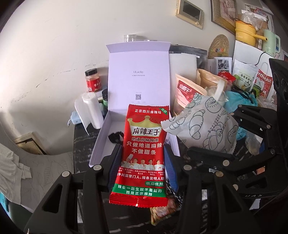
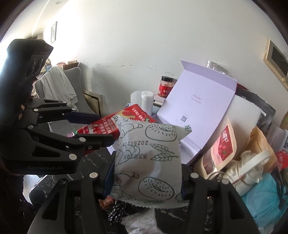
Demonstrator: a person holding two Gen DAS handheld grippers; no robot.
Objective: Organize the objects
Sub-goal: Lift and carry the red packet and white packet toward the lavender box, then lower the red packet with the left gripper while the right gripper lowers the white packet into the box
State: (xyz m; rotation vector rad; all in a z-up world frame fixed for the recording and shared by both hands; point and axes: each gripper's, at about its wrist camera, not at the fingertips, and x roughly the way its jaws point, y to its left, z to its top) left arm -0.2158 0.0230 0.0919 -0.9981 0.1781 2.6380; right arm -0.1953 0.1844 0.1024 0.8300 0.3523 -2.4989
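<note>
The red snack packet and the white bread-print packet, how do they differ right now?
The red snack packet is glossy red with bold white lettering; the white bread-print packet is pale with outline drawings of pastries. The red one is narrow and flat, the white one wider and puffier. The left tongs grip the red one, the right tongs the white. Both are sealed and held near the open lilac box.

I see a white plaster wall (image 1: 54, 54), scuffed and cracked, lit bright by daylight. A grey armchair (image 2: 72, 84) draped with a pale cloth (image 2: 57, 84) stands against it. Gold-framed pictures (image 1: 190, 12) hang on the wall.
</note>
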